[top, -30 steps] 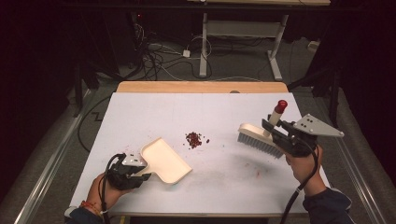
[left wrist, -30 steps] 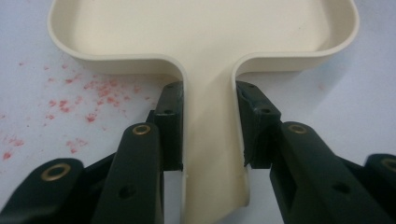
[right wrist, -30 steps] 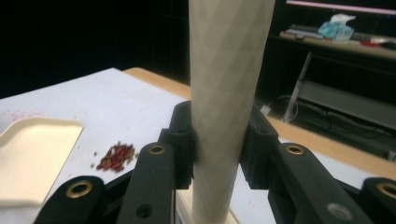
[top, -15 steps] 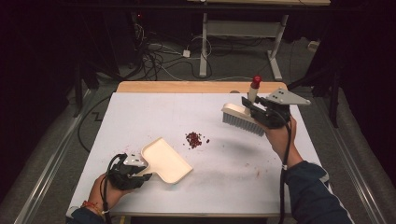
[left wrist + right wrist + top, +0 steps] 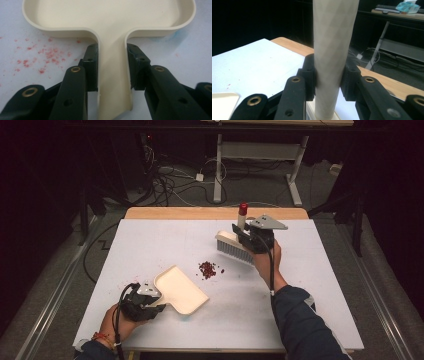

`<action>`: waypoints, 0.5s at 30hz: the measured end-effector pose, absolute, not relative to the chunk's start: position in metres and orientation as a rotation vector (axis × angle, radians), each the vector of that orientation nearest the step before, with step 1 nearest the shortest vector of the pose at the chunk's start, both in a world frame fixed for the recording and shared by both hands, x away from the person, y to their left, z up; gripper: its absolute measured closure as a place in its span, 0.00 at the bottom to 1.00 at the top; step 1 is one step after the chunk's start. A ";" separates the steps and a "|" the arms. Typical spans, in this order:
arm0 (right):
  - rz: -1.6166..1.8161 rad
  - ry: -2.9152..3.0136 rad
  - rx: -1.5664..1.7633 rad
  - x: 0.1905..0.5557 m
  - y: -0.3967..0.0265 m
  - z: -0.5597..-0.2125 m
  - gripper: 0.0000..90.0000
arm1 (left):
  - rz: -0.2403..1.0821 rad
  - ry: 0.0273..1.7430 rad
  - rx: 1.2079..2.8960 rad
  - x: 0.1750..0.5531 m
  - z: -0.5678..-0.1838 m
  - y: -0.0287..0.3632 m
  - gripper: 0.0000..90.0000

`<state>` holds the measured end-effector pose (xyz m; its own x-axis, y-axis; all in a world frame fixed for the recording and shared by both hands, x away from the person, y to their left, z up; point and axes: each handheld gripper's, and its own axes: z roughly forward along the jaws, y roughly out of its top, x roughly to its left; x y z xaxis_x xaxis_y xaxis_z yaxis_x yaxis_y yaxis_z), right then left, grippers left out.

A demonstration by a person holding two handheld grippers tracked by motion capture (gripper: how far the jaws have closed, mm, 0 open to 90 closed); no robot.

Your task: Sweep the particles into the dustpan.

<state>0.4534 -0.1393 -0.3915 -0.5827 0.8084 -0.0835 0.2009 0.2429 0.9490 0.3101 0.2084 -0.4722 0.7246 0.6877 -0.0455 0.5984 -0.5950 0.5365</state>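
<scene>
The left gripper [image 5: 150, 296] is clamped on the handle of the cream dustpan [image 5: 181, 290], which lies flat on the white table [image 5: 150, 245] near its front left; the right gripper [image 5: 248, 236] is clamped on the brush [image 5: 234, 247] handle, bristles held just beyond and right of the red crumbs [image 5: 207, 269]; the crumbs lie between pan and brush, apart from both.
</scene>
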 end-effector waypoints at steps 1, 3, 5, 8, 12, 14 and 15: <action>1.351 1.940 0.917 0.454 -0.136 -0.394 0.78 | 0.226 0.975 2.401 0.311 -0.472 0.207 0.71; 1.345 1.938 0.917 0.455 -0.129 -0.397 0.78 | 0.223 0.976 2.404 0.314 -0.472 0.205 0.71; 1.350 1.946 0.923 0.456 -0.123 -0.401 0.78 | 0.221 0.978 2.403 0.316 -0.471 0.204 0.71; 1.377 1.979 0.921 0.453 -0.112 -0.407 0.78 | 0.231 0.969 2.407 0.318 -0.470 0.202 0.71; 1.396 1.998 0.888 0.441 -0.097 -0.410 0.78 | 0.219 0.973 2.411 0.321 -0.470 0.202 0.71; 1.406 2.000 0.879 0.435 -0.092 -0.411 0.78 | 0.216 0.978 2.410 0.322 -0.470 0.202 0.71; 1.414 2.003 0.880 0.433 -0.090 -0.412 0.77 | 0.223 0.977 2.413 0.323 -0.470 0.201 0.71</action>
